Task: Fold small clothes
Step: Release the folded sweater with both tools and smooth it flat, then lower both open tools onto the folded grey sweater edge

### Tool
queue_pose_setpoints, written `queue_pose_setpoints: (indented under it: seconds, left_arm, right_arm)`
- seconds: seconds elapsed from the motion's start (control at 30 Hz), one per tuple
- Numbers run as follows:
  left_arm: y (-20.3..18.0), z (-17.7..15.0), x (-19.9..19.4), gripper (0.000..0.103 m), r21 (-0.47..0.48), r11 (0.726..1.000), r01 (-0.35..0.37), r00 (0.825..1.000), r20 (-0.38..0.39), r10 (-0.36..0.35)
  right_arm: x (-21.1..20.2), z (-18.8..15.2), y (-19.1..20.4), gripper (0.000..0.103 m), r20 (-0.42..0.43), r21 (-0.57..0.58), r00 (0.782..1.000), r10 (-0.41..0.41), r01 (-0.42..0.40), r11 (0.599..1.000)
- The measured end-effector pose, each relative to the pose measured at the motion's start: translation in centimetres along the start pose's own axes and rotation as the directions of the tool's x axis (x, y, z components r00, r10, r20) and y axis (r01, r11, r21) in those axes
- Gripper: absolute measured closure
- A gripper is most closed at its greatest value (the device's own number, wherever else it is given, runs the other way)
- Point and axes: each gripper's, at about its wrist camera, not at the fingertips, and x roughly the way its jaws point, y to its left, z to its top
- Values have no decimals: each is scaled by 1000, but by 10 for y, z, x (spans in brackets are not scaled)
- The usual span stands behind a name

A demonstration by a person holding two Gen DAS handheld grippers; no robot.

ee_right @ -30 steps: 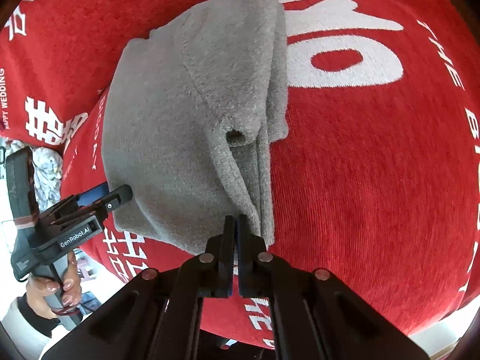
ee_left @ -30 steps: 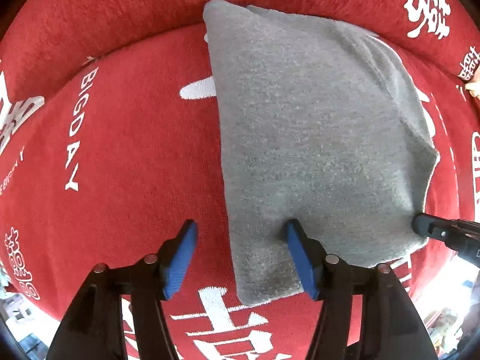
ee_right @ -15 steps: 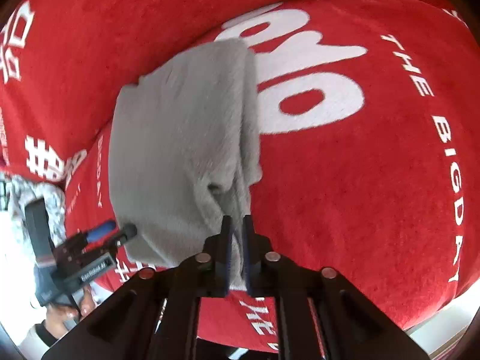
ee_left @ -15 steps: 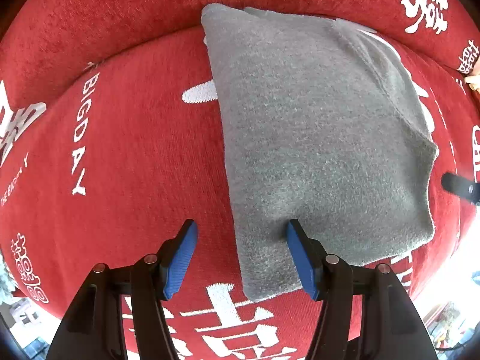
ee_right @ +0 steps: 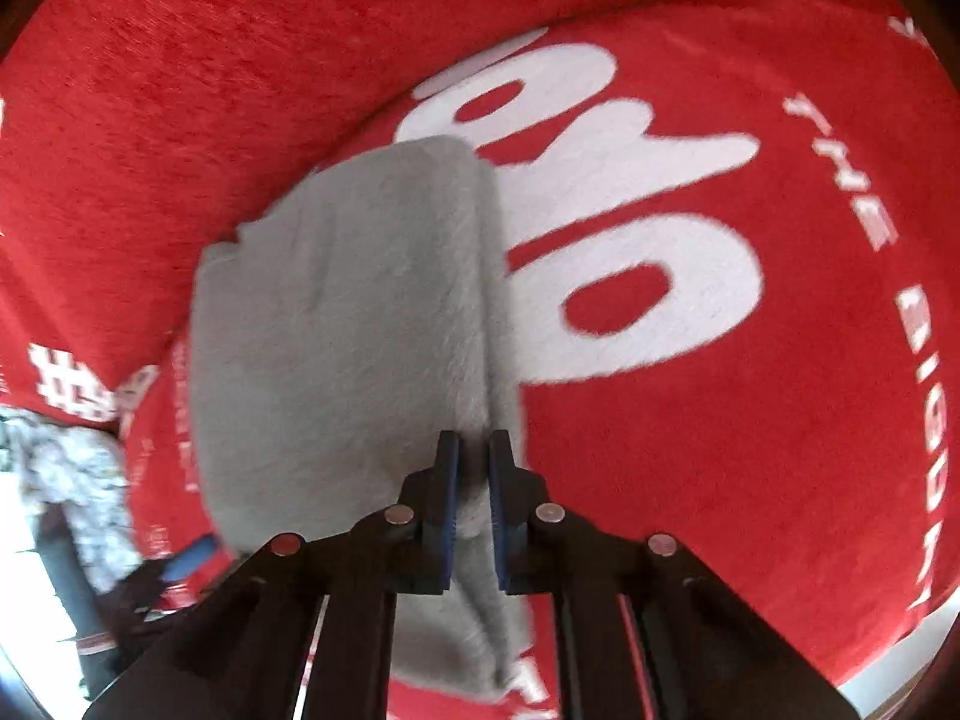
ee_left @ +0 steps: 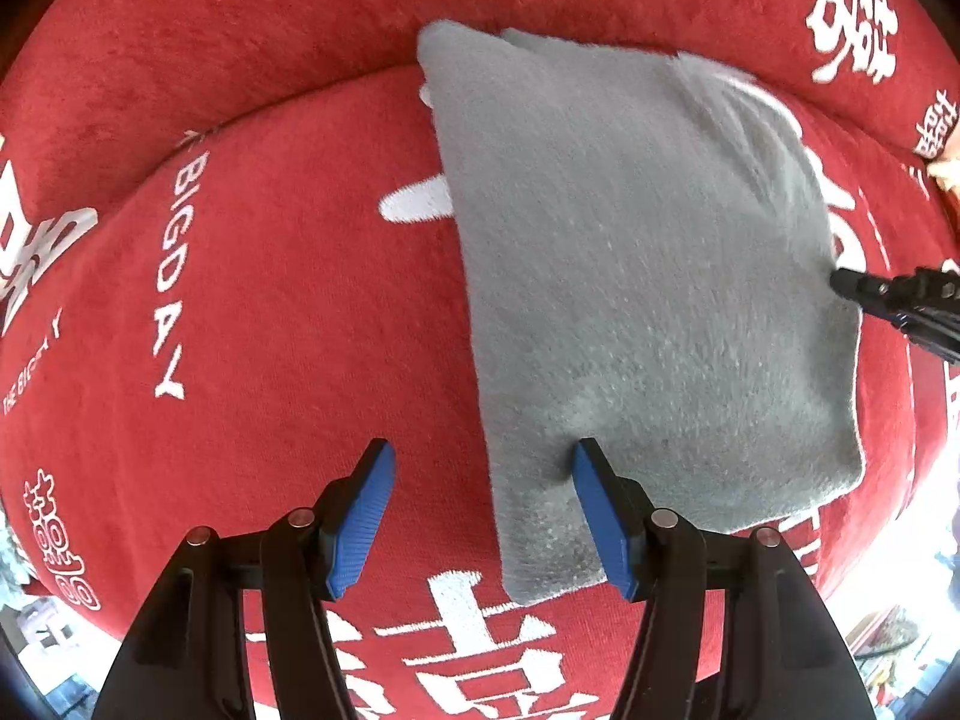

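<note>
A grey fleecy garment (ee_left: 630,270), folded into a rough rectangle, lies on a red cloth (ee_left: 270,270) with white lettering. My left gripper (ee_left: 480,450) points straight down and stands open. Its right pad (ee_left: 600,510) rests on the garment's near left part, and its left pad is over bare red cloth. My right gripper (ee_right: 474,444) is closing on the garment's (ee_right: 336,330) right edge, with a thin fold of grey cloth pinched between its pads. Its black tip (ee_left: 888,294) also shows at that edge in the left wrist view.
The red cloth (ee_right: 720,480) drops away at its near edge in both views, with bright floor beyond. A white and grey patterned heap (ee_right: 72,468) lies past the cloth's left side. My left gripper shows as a dark blur (ee_right: 186,558) at the lower left.
My right gripper has slid along the garment's right edge, away from the near corner, and its view now blurs with motion. A raised fold there has flattened. The left gripper has stayed put.
</note>
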Motion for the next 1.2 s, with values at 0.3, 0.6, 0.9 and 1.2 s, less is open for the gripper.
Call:
queue_pose_setpoints:
  seconds: [0.3,0.6,0.9,1.2]
  left_arm:
    - [21,21,-8,40,-64,998,15,1000,12,-14]
    - [34,39,-14,1,-144,990,-9,998,64,19]
    - [58,57,5,1,-229,973,28,999,30,-22]
    - [72,68,23,1,-260,947,188,982,33,-186]
  right_arm:
    - [-10,-13,-41,95,-43,109,995,92,-87,990]
    - [-7,-11,-35,55,-55,112,986,155,-148,983]
    - [-2,4,-36,44,-52,127,972,231,-223,967]
    - [14,10,-39,43,-93,141,945,312,-298,944]
